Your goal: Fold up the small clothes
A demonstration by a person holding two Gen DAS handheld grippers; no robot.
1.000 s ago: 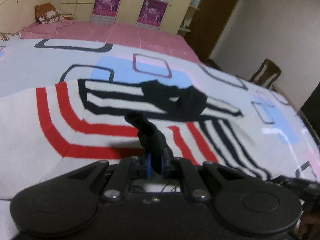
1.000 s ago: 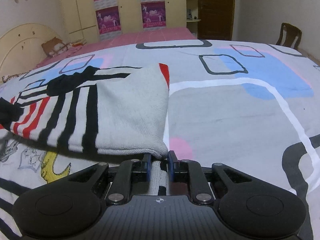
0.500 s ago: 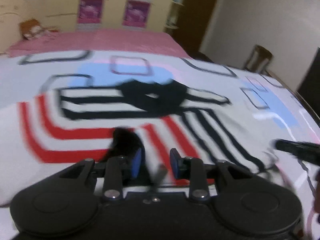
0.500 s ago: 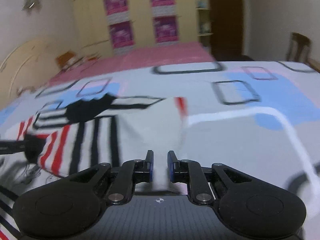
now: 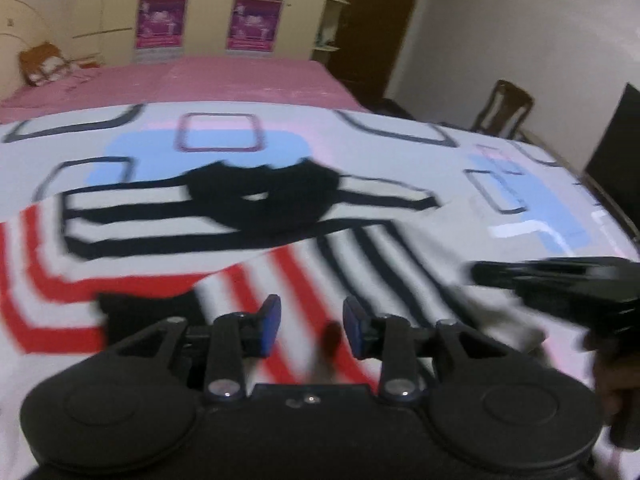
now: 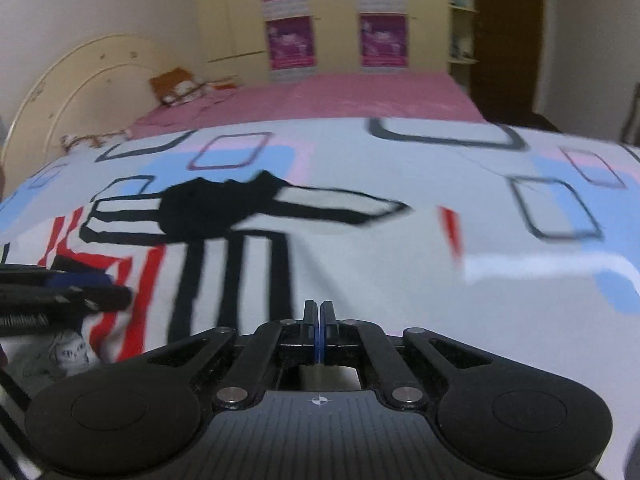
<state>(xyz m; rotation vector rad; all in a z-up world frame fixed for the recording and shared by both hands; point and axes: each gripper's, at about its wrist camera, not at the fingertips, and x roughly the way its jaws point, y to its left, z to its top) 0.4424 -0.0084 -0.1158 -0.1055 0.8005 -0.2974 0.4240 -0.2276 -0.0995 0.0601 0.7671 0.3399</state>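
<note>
The left hand-held gripper (image 5: 311, 322) hangs with its jaws wide apart and empty just above the striped sweater (image 5: 248, 240), likely free to take the next fold. The right hand-held gripper (image 6: 319, 330) is pinched closed, seemingly on nothing. The sweater lies spread on the patterned bed cover (image 6: 500, 208); nothing blocks it, chair (image 5: 506, 110) well apart.

A home bedroom: pink bed (image 6: 360, 96), arched headboard (image 6: 72, 80), wardrobe (image 6: 332, 12).
</note>
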